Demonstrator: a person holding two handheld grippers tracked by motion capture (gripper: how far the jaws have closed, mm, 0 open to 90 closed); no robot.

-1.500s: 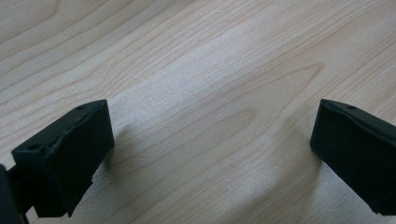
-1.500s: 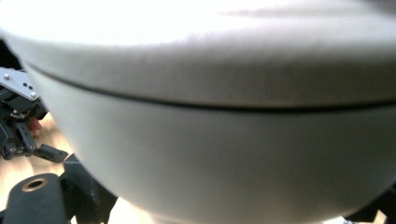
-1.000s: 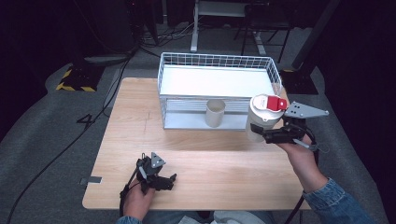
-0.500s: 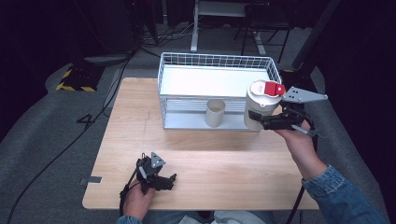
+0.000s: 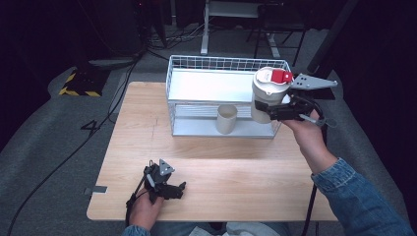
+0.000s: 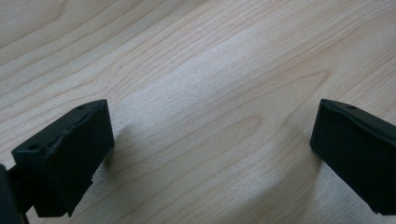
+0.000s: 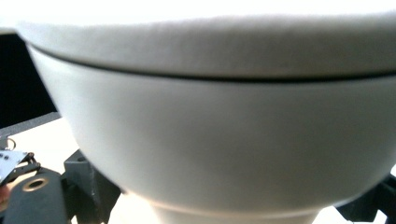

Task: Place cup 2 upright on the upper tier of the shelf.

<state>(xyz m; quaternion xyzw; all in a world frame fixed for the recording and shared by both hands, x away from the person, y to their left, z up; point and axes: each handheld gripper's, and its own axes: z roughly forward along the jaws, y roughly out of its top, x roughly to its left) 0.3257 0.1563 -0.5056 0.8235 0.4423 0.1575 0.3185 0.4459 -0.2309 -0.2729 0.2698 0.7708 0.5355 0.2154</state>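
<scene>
Table (image 5: 211, 162) bears one basket (image 5: 221, 88), two cups (image 5: 268, 93).

A beige cup (image 5: 226, 118) stands upright on the wooden table (image 5: 246, 182) — beside the rack.

Left gripper (image 5: 167, 189) low at near edge, jaws wide apart; right gripper (image 5: 269, 109) raised, clamped, forearm extended.

My dim room around the table (image 5: 206, 162).
Beyond it, grey carpet (image 5: 44, 123), cables (image 5: 162, 42), a striped block (image 5: 78, 83).
</scene>
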